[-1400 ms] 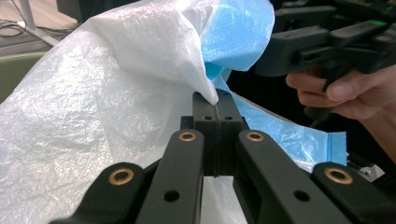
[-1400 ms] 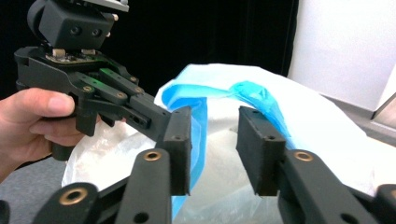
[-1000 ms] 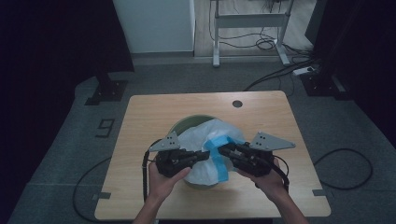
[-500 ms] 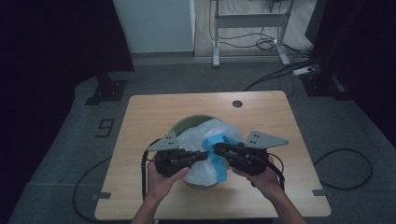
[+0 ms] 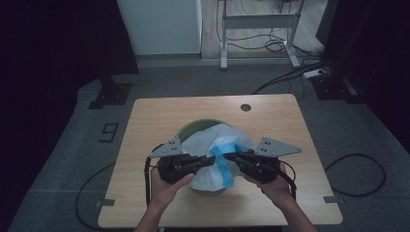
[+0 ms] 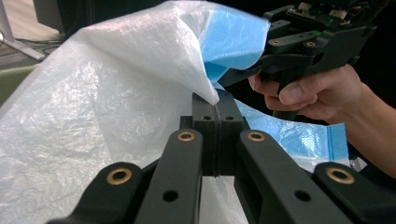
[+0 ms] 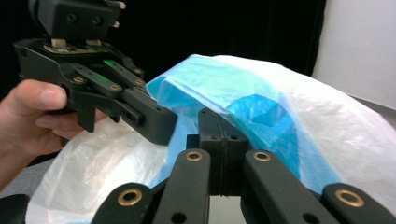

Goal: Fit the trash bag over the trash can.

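Note:
A white plastic bag (image 5: 205, 145) with a blue band (image 5: 223, 159) bulges out of a green bin (image 5: 193, 127) on the wooden table (image 5: 145, 125). My left gripper (image 5: 211, 161) comes in from the left, shut on the bag's white edge (image 6: 205, 91); in the left gripper view the jaws (image 6: 217, 106) press together on the film. My right gripper (image 5: 227, 156) faces it from the right. Its jaws have just been closing and now pinch the blue edge (image 7: 196, 100) at the tips (image 7: 219, 122). The two grippers' tips nearly meet above the bag.
The bin's green rim (image 6: 9, 79) peeks out behind the bag. A round hole (image 5: 245, 107) lies in the table's far right. Cables (image 5: 358, 174) trail on the floor beside the table. A metal frame (image 5: 256, 21) stands beyond it.
The right gripper's jaws have come together on the bag's blue edge. Both hands stay where they were, and the bag keeps its shape.

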Demonstrator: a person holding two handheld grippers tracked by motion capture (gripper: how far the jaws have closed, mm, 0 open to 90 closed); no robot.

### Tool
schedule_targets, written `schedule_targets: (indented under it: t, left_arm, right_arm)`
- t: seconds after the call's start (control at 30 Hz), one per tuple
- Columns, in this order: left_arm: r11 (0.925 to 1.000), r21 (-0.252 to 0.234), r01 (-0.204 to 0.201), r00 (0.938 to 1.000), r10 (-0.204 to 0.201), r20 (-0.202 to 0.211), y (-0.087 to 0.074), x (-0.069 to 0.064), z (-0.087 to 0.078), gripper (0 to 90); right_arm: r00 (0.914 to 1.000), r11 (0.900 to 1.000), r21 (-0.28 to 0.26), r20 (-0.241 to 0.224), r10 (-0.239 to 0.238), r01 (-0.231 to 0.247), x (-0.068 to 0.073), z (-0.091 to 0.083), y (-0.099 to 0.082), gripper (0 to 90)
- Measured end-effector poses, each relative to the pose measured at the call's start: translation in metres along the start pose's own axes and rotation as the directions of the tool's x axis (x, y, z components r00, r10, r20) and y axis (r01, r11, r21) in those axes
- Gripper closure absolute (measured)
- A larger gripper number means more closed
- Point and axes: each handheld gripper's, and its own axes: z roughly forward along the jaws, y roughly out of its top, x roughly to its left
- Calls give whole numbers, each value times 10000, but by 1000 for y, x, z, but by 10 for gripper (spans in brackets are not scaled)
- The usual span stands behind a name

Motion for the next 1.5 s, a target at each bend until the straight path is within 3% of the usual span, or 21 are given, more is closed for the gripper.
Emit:
schedule_targets:
  t: [0.23,0.43,0.73,0.8,1.03,1.2,1.33,1.5]
  left_arm:
    - [9999,-106,-7,10000,7,68,0,2,-4,900]
    - [10000,53,-28,9998,27,190,-1,2,0,900]
    - [9999,77,-131,9977,126,659,-3,4,-1,900]
    - [9999,13,-135,9969,134,781,-3,5,-2,900]
    - [9998,-72,-205,9952,211,951,-4,5,-2,900]
    - [9997,-27,-224,9951,226,958,-3,5,-2,900]
    - [9998,-19,-215,9948,216,996,-4,7,-2,897]
    - [9997,-128,-185,9936,198,1110,-5,8,-4,893]
  right_arm:
    - [9995,9996,-99,175,263,-261,-3,-3,-1,895]
    - [9993,9993,-137,-143,354,-356,0,0,2,745]
    - [9908,9952,-107,-953,963,-977,-11,3,3,689]
    - [9865,9934,-117,-1200,1119,-1141,-13,3,2,690]
    - [9865,9942,-49,-1249,1059,-1073,-13,4,0,727]
    - [9822,9950,-30,-1600,980,-997,-11,6,-1,730]
    - [9811,9965,28,-1749,826,-834,-10,6,0,877]
    - [9827,9979,-40,-1739,632,-649,-9,5,0,895]
